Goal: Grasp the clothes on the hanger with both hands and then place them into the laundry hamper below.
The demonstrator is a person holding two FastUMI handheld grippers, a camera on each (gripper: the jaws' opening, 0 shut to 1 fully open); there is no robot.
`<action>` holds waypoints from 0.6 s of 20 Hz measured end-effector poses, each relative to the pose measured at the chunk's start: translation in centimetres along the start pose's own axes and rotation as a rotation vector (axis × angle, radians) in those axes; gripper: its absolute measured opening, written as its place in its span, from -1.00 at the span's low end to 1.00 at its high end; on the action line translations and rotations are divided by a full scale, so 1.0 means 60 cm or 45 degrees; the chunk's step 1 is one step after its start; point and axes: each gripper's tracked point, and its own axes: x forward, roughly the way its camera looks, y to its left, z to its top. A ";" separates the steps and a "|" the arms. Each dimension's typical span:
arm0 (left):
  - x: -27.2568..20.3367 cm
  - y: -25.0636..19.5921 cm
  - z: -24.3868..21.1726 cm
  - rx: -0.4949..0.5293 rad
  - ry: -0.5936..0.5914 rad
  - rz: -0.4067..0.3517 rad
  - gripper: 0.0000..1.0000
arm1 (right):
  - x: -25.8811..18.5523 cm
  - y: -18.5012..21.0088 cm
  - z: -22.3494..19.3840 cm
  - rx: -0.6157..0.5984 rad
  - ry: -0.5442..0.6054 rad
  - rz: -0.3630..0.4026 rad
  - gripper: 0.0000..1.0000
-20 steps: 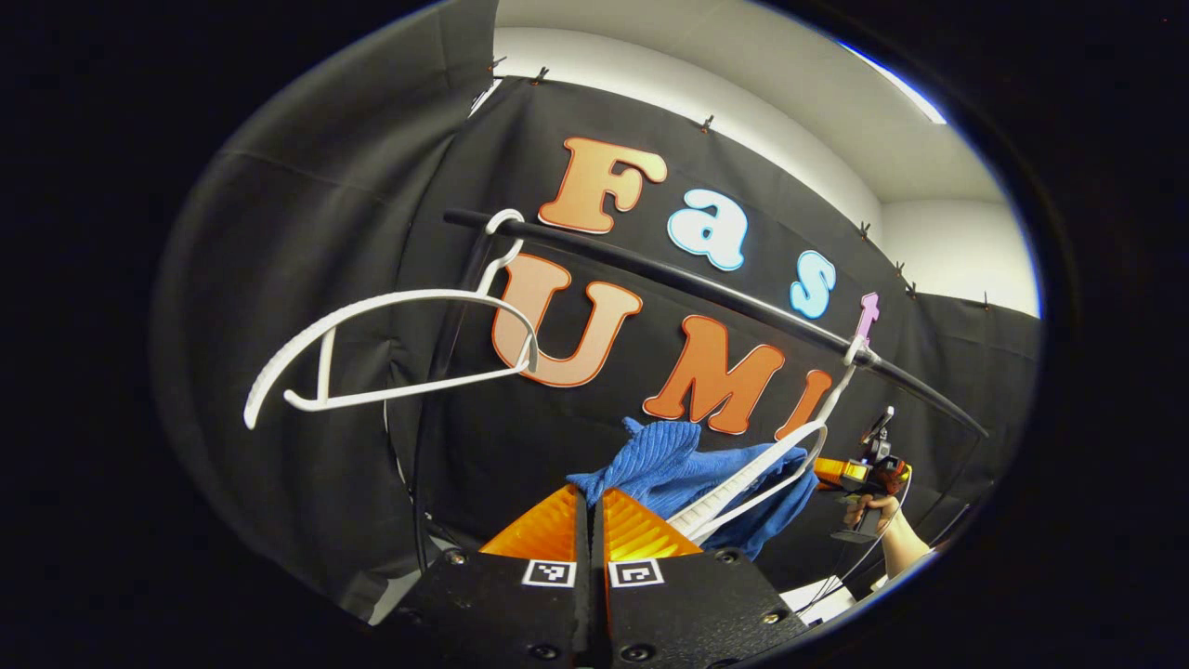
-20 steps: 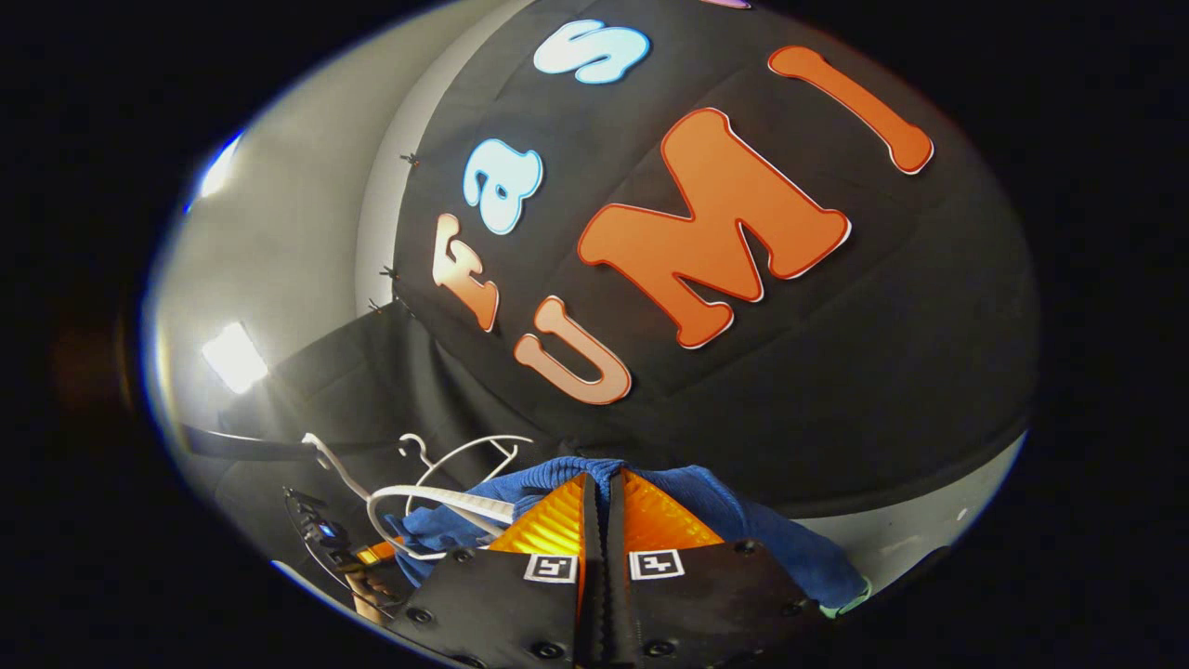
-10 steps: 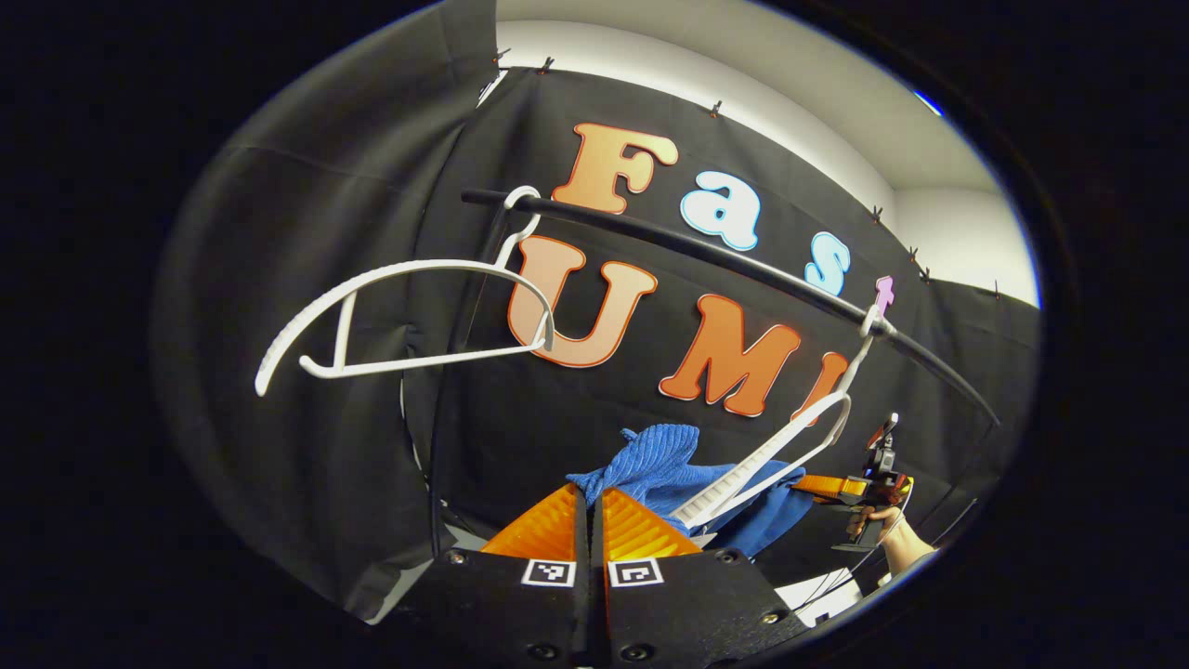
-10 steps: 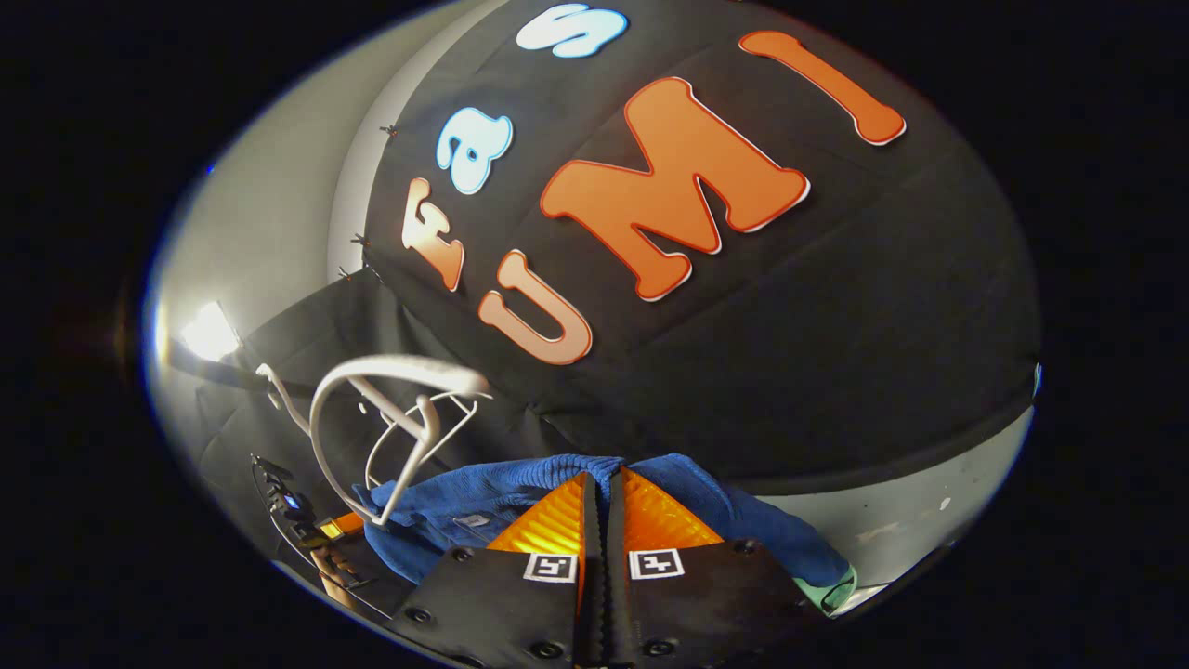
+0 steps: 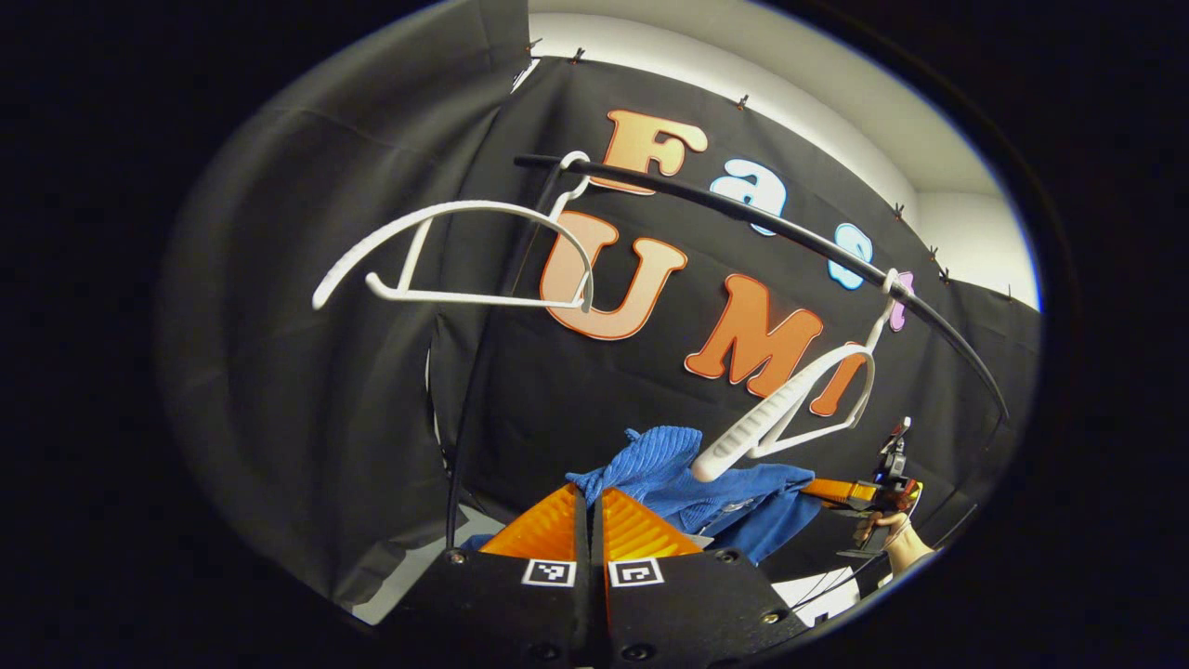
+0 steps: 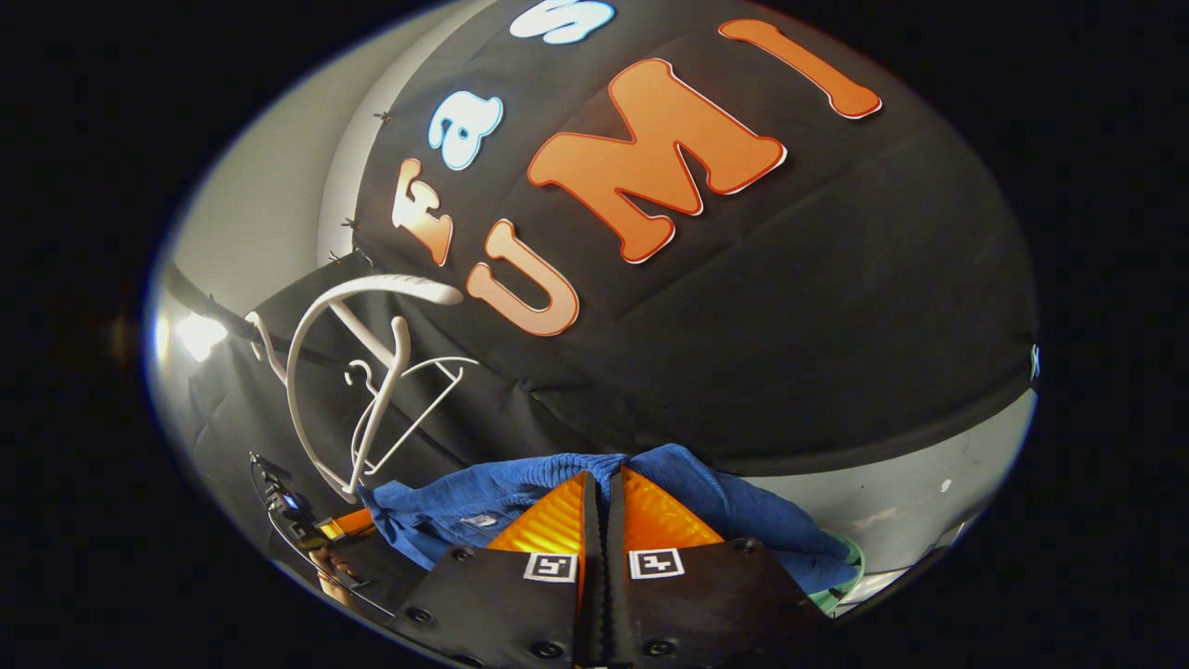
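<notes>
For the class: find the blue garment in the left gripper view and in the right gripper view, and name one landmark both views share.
Left gripper view: the blue garment sits low at centre, just above the left gripper, below the nearer white hanger.
Right gripper view: the blue garment spreads across the bottom, behind the right gripper.
Shared landmark: the nearer white hanger, left of centre here.

Rt gripper (image 6: 599, 483) pinching blue garment (image 6: 520, 483)
Fingers closed on cloth; two white hangers (image 6: 320, 372) bare, upper left.
</notes>
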 end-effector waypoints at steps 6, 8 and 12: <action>0.001 0.006 -0.045 0.032 0.040 0.022 -1.00 | -0.016 -0.015 -0.029 -0.017 -0.002 -0.073 -0.86; 0.004 -0.002 -0.068 0.049 0.067 0.010 -1.00 | -0.025 -0.022 -0.039 -0.012 -0.010 -0.104 -0.87; 0.001 -0.015 -0.110 0.136 0.101 -0.001 -1.00 | -0.050 -0.038 -0.061 -0.024 -0.020 -0.173 -0.87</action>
